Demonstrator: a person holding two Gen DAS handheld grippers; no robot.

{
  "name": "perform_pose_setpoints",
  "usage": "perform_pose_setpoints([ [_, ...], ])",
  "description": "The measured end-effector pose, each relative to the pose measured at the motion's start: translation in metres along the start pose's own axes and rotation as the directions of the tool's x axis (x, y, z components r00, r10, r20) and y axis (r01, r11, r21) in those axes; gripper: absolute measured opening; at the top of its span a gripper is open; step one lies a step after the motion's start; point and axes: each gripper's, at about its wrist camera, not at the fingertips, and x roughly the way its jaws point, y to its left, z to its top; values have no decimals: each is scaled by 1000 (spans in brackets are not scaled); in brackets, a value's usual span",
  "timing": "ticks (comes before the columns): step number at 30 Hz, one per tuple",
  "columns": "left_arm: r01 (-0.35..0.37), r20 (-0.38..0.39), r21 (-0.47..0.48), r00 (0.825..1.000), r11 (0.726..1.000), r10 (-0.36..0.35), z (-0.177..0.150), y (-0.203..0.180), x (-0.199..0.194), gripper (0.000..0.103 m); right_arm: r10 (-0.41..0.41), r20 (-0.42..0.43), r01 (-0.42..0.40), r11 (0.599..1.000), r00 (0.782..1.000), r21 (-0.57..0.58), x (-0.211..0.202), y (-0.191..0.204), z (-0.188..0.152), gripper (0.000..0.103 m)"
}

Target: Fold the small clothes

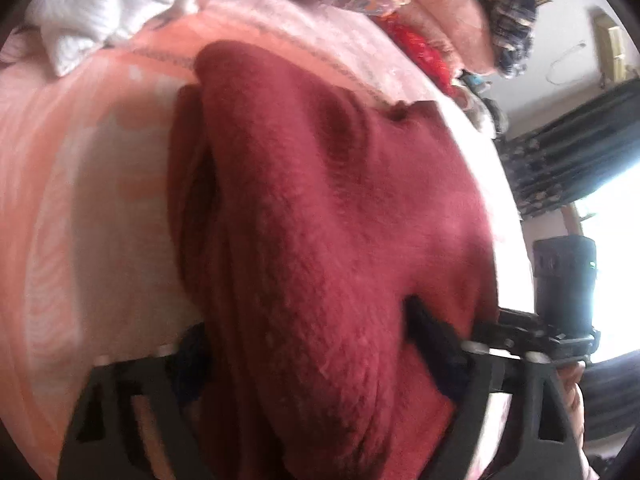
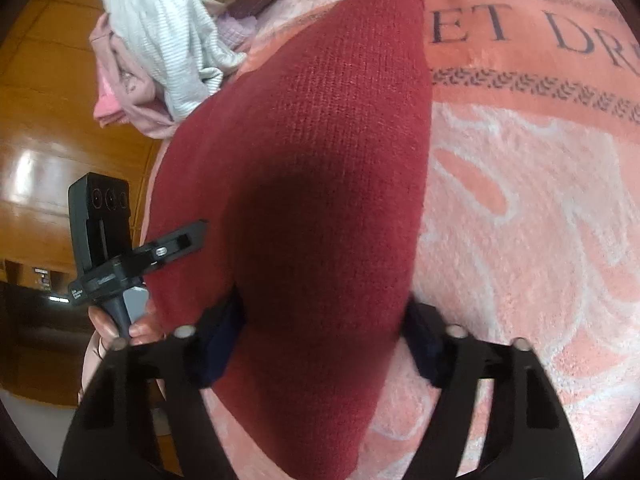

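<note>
left gripper (image 1: 308, 356): we see black plastic fingers with cut-out slots, dark pads, silver pins
right gripper (image 2: 320, 344): we see the same black slotted fingers, navy pads, round silver pins
handle rig (image 2: 105, 240): black boxy block with three circles, clamp bar with screw, small white lettering, unreadable

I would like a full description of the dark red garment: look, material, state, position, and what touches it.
The dark red garment looks like knitted wool with a fine ribbed texture. It is bunched into thick folds and lies on the pink patterned blanket. Its near end runs between the jaws of both the left gripper and the right gripper. White clothes lie piled beyond it.
</note>
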Motion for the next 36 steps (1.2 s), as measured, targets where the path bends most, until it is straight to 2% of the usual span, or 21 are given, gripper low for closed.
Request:
perform_pose_setpoints([
  [1,24,9,-22,1000,999,-24,-2,2,-3,62,16,13,-16,1000,1000,-3,-5,1,-2,51],
  [4,44,42,-18,998,999,-43,-8,-2,-9,52,18,35,-17,999,999,-37,-15,6,-7,46],
  [7,101,73,-40,992,994,-98,-17,-4,-15,46,7,44,-4,998,999,-56,-30,9,-13,44],
  [10,145,87,-48,986,988,-141,-26,-16,-16,44,-10,73,17,996,997,-89,-58,10,-21,43],
  [15,204,78,13,976,979,-205,-48,-74,-10,43,-60,108,73,989,992,-127,-117,-2,-59,42],
  [18,215,54,89,974,973,-220,-66,-122,3,43,-84,144,99,990,986,-103,-159,-25,-96,42],
  [21,241,22,107,969,965,-245,-82,-158,22,43,-96,171,107,992,981,-60,-195,-63,-134,42],
  [24,218,-4,153,976,964,-220,-106,-188,51,43,-99,168,103,995,981,-14,-203,-96,-157,43],
  [27,151,-42,158,988,976,-146,-125,-194,81,45,-110,124,106,994,986,39,-185,-137,-176,43],
  [29,116,-24,197,993,974,-114,-135,-192,89,49,-74,122,67,996,990,58,-175,-153,-185,45],
  [31,105,-8,240,994,965,-106,-139,-191,90,53,-25,144,16,998,989,65,-173,-161,-191,46],
  [36,59,20,229,998,972,-66,-140,-193,87,62,-61,143,55,997,988,46,-176,-150,-194,55],
])
